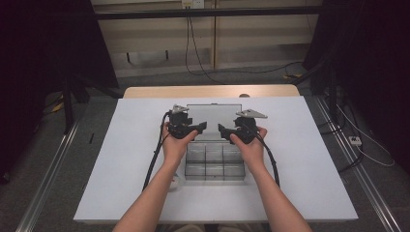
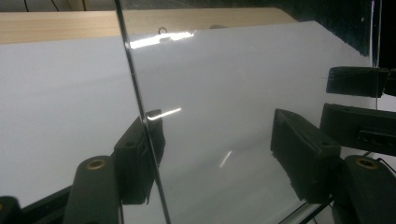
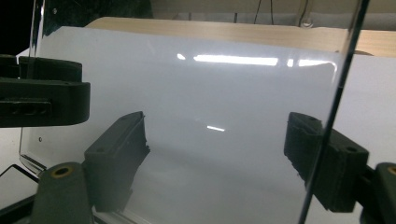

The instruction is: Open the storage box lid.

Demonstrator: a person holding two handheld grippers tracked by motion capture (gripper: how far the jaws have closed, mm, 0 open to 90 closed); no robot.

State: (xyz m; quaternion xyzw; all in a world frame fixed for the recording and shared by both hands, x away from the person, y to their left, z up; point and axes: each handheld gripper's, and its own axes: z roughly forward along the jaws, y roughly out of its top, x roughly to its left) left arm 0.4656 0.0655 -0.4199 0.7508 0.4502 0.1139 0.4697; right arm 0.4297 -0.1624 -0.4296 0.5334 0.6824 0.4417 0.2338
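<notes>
A clear plastic compartment box (image 1: 215, 170) sits in the middle of the white table (image 1: 300, 159), its clear lid (image 1: 214, 115) raised at the far side. My left gripper (image 1: 200, 128) is at the lid's left edge and my right gripper (image 1: 222, 129) at its right edge, tips facing each other. In the left gripper view the lid's edge (image 2: 140, 102) runs past one pad while the left gripper (image 2: 217, 119) stands wide. In the right gripper view the lid's edge (image 3: 334, 107) crosses one pad of the wide right gripper (image 3: 215, 121). Neither pair of pads presses on the lid.
A wooden tabletop (image 1: 208, 91) borders the white table's far edge. A small white object (image 1: 177, 184) lies beside the left forearm. Cables (image 1: 203, 72) trail on the floor beyond the table. Bare white surface lies left and right of the box.
</notes>
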